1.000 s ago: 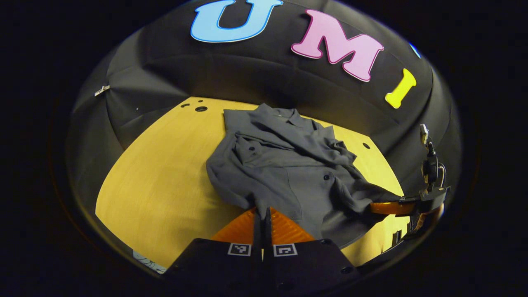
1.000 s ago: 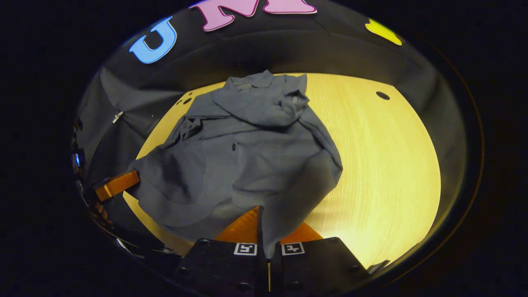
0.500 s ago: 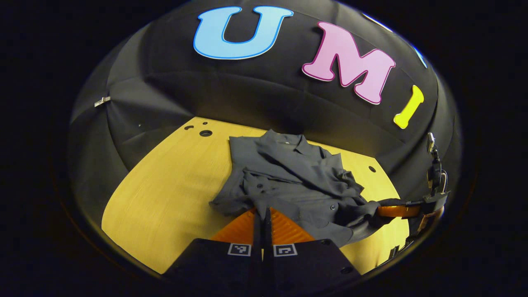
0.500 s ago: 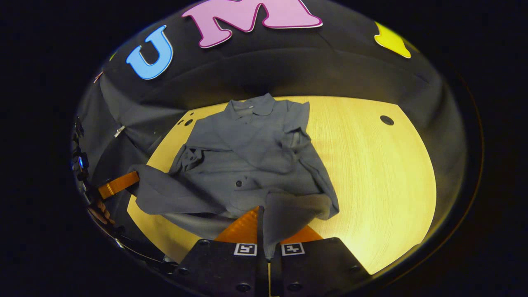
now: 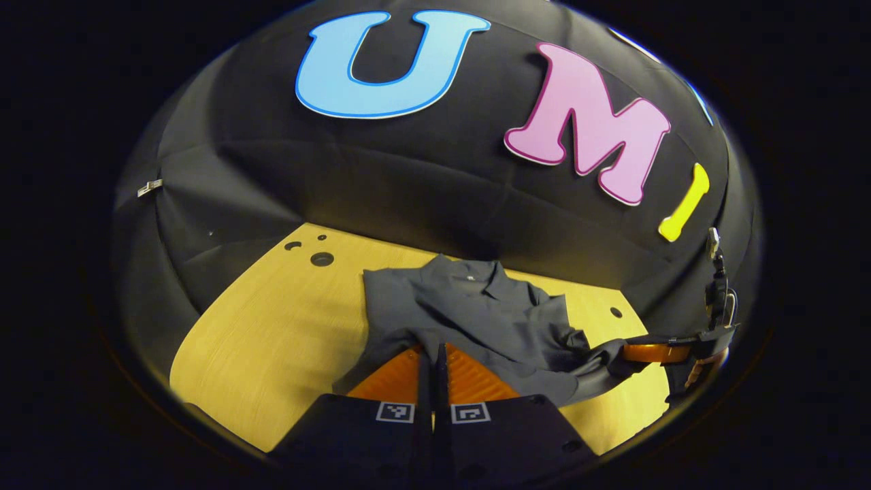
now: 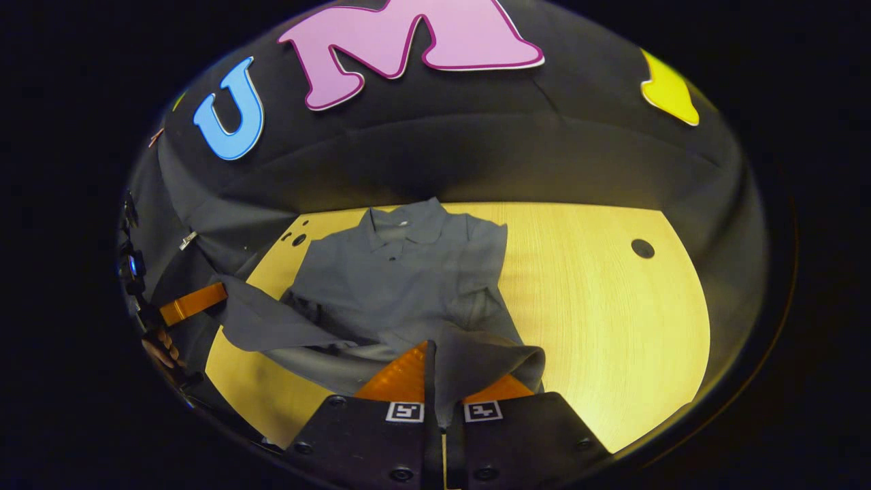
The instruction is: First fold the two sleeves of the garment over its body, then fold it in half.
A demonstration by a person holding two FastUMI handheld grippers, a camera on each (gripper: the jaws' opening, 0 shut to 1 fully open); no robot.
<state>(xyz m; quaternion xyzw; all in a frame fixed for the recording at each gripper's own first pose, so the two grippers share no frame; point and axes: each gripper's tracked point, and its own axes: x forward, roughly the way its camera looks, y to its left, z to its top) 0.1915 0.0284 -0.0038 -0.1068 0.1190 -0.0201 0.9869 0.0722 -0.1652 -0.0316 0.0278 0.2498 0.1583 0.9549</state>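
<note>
My left gripper [image 5: 433,354] and right gripper [image 6: 433,354] each clamped on hem of grey shirt [image 6: 401,286]; collar lies far ahead on table [image 6: 612,306].

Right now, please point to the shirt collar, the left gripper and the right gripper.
shirt collar [image 6: 408,228], right gripper view, on its fold.
left gripper [image 5: 433,354], left gripper view, between fingertips.
right gripper [image 6: 431,354], right gripper view, between fingertips.

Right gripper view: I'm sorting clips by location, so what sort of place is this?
Probably a staged recording booth, not a home: black cloth wall closes in a bare wooden table with drilled holes, and a grey shirt lies on it, pinched by two handheld grippers.
</note>
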